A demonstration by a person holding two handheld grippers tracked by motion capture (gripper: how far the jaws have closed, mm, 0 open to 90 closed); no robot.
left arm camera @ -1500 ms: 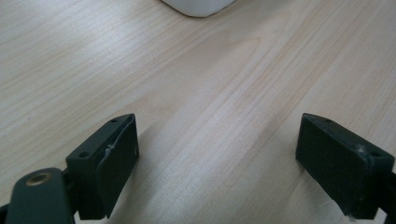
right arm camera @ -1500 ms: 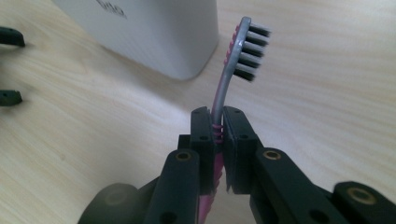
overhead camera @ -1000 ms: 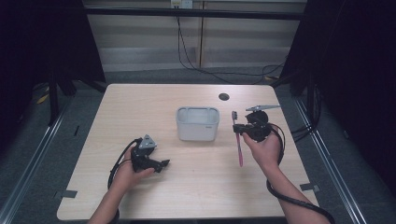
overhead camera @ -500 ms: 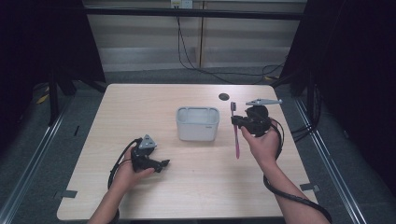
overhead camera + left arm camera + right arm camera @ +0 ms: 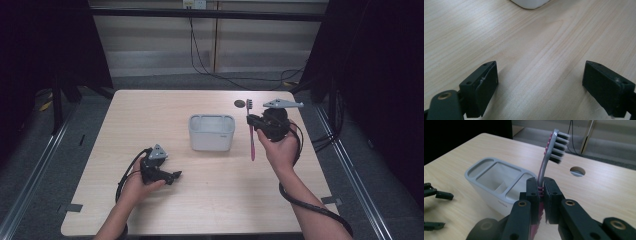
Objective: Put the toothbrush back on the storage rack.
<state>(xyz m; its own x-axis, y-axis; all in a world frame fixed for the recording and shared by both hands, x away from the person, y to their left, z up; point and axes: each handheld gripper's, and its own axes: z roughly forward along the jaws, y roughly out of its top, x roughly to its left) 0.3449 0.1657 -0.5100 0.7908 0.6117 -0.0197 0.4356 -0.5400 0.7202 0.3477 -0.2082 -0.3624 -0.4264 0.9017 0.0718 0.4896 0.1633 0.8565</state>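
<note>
Now the right gripper (image 5: 256, 123) is lifting the pink-handled toothbrush with dark bristles (image 5: 251, 135) off the pale wooden table (image 5: 150, 110), jaws clamped on its neck, carrying it upright toward the grey-rimmed white plastic holder with 3 compartments (image 5: 211, 132). Dropping it in looks next. The left gripper (image 5: 170, 176) is resting wide, empty, nearby.

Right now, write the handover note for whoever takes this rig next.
Right gripper: fingers shut on the toothbrush, gripped at the neck, bristle head up, handle hanging down, lifted just right of the holder.
Left gripper: open, nothing between its fingers, resting low on the table, front left of the holder.
Done: toothbrush picked up.
Left: probably lower the handle into one of the holder's open compartments, then release. None holds anything yet.
</note>
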